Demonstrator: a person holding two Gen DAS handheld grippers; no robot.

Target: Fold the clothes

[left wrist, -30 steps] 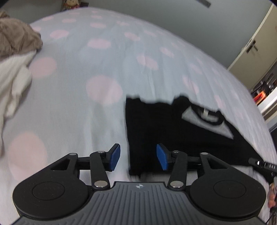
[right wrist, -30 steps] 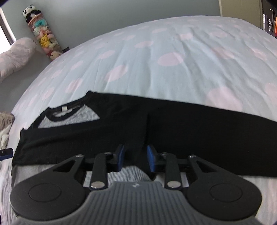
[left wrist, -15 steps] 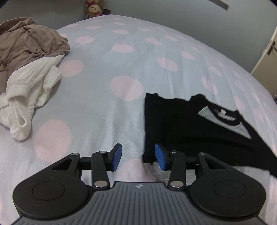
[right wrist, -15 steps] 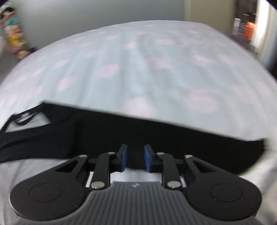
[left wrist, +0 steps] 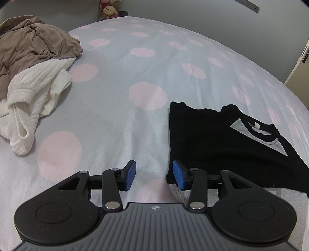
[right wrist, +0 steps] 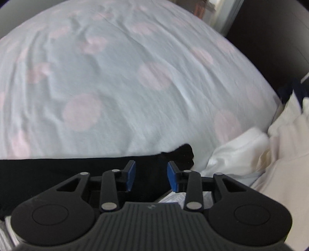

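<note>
Polka-dot bedding (left wrist: 146, 63) is seen under the left gripper (left wrist: 153, 175), half open and empty beside the flat black shirt's (left wrist: 216, 139) edge; crumpled ribbed white top (left wrist: 36, 96) and brown cloth (left wrist: 32, 48) are heaped far left. Blurred, the right gripper (right wrist: 151, 176) is opening over the shirt's corner (right wrist: 179, 154), beside cream fabric (right wrist: 270, 154).

Bedroom, polka-dot bed (left wrist: 146, 63), plush toys (left wrist: 109, 11)

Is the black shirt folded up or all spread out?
Partly folded: the black shirt lies flat with straight edges, a sleeve tucked in, on the dotted bedspread.
</note>
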